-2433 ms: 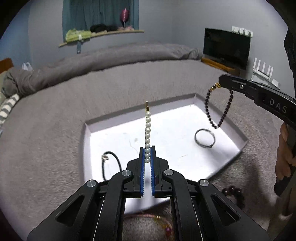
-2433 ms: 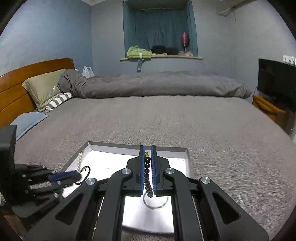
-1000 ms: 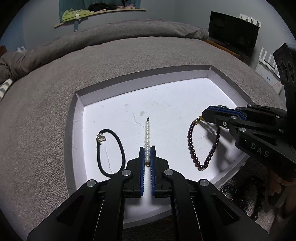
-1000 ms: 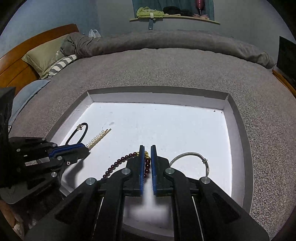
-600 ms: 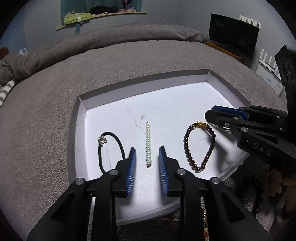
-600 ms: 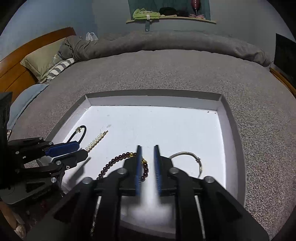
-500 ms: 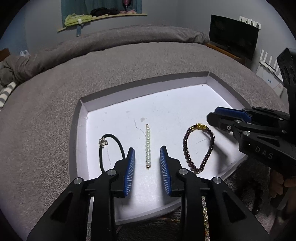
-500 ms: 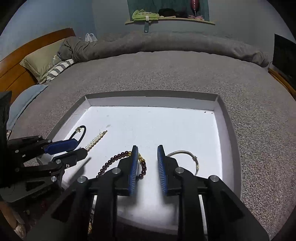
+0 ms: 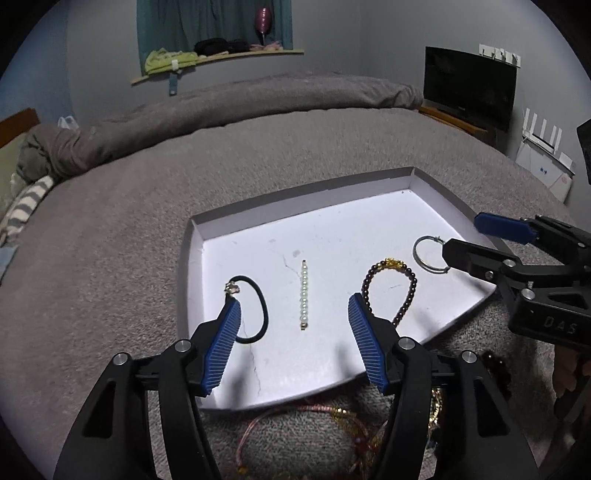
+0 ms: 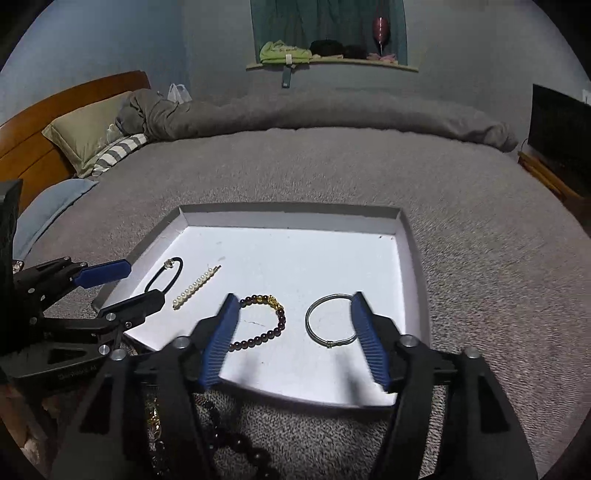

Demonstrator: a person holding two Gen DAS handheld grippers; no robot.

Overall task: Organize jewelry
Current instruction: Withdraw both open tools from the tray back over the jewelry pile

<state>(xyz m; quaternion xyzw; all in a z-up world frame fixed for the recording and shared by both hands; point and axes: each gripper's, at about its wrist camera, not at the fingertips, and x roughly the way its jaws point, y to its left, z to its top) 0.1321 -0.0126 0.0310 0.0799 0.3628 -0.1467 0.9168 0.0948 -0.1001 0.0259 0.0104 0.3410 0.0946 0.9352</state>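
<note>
With both jaws spread wide and empty, left gripper (image 9: 294, 338) and right gripper (image 10: 295, 334) hover over the tray (image 10: 413, 266). Pearl strand (image 9: 304, 293) and beaded bracelet (image 10: 264, 323) lie flat inside, apart.

The room had dull blue-grey walls (image 10: 110, 44) and dim light. A wide bed with a grey textured cover (image 10: 332, 166) filled most of it, a rumpled grey duvet (image 10: 314, 110) bunched along its far side. A curved wooden headboard (image 10: 55, 110) stood at the left behind an olive pillow (image 10: 85, 136). Teal curtains (image 9: 207, 22) hung above a wooden window ledge (image 10: 332, 64). A black flat television (image 9: 469, 88) stood on the right.
</note>
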